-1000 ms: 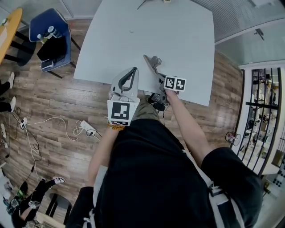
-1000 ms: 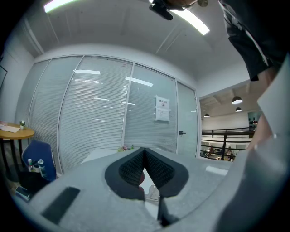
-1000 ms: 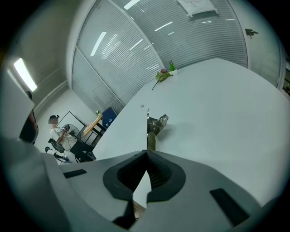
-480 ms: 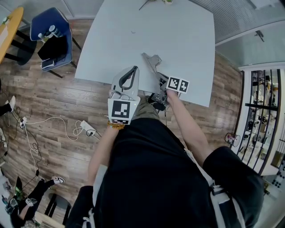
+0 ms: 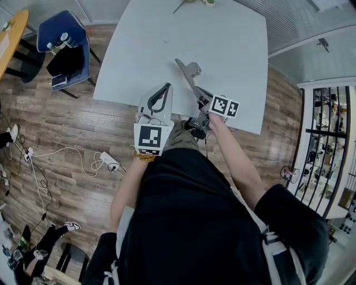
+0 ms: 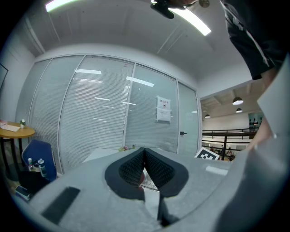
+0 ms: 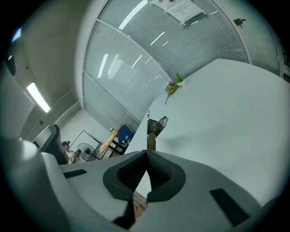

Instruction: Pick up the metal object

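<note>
The metal object (image 5: 189, 73), a long thin piece with a bent clip-like end, sticks out over the near part of the white table (image 5: 228, 39). My right gripper (image 5: 203, 98) is shut on its near end. In the right gripper view the metal object (image 7: 156, 125) rises straight out of the closed jaws of the right gripper (image 7: 147, 153) above the table (image 7: 226, 104). My left gripper (image 5: 165, 88) hovers at the table's near edge, left of the object and apart from it. In its own view the left gripper (image 6: 144, 150) is shut with nothing between its pads.
A small flower sprig (image 5: 192, 3) lies at the table's far edge and shows as a flower sprig (image 7: 173, 86) in the right gripper view. A blue chair (image 5: 64, 44) with bottles stands left of the table. Cables and a power strip (image 5: 109, 161) lie on the wooden floor.
The right gripper has shifted slightly right, and the metal object in it has swung so its far end reaches farther over the table. The left gripper has stayed put.
</note>
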Tool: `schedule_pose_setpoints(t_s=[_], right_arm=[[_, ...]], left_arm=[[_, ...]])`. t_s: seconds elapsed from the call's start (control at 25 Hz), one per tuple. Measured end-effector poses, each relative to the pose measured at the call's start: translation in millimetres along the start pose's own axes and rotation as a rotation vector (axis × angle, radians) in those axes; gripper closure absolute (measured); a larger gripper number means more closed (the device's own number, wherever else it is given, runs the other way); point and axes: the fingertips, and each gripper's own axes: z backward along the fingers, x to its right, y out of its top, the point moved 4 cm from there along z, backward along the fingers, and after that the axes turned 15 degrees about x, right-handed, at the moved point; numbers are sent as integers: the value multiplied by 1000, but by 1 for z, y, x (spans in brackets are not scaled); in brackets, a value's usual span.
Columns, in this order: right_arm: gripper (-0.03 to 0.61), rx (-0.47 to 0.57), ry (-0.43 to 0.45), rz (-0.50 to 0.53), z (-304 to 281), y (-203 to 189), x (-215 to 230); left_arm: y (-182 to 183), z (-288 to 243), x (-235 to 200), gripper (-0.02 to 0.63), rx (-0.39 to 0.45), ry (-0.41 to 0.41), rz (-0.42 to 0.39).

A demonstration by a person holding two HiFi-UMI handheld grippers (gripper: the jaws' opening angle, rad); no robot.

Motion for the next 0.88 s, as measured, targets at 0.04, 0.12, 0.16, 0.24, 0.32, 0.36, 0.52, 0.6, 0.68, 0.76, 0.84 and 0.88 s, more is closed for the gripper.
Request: schedule_pose_setpoints(t_s=[0.04, 0.12, 0.16, 0.24, 0.32, 0.36, 0.52, 0.6, 0.68, 0.76, 0.84, 0.88], right_arm=[[583, 5, 12, -4, -1, 2, -6], [583, 17, 36, -17, -1, 6, -17], [583, 25, 49, -28, -1, 8, -23], [583, 45, 78, -66, 0, 13, -35], [583, 60, 105, -97, 1, 18, -46], [583, 65, 116, -103, 1, 20, -52], [583, 91, 156, -98, 7, 29, -72], [583, 113, 176, -79, 9, 35, -83], [583, 137, 198, -40, 11, 39, -95], [583, 164, 228, 6, 13, 44, -109], [583, 193, 263, 38, 16, 48, -122], [583, 206, 282, 44, 17, 50, -129]], left_arm=[[0, 0, 0, 615, -1, 0, 0], [0, 0, -1, 615, -2, -1, 0], [0, 0, 0, 615, -2, 0, 0], [1, -1, -1, 615, -2, 2, 1], [0, -2, -2, 615, -3, 5, 2], [-1, -1, -2, 615, -3, 6, 2], [0, -1, -1, 615, 0, 8, 2], [0, -1, -2, 615, 1, 9, 2], [0, 0, -4, 615, 1, 10, 3], [1, 1, -5, 615, 1, 11, 1], [2, 2, -5, 615, 4, 12, 0], [3, 2, -6, 615, 5, 13, 0]])
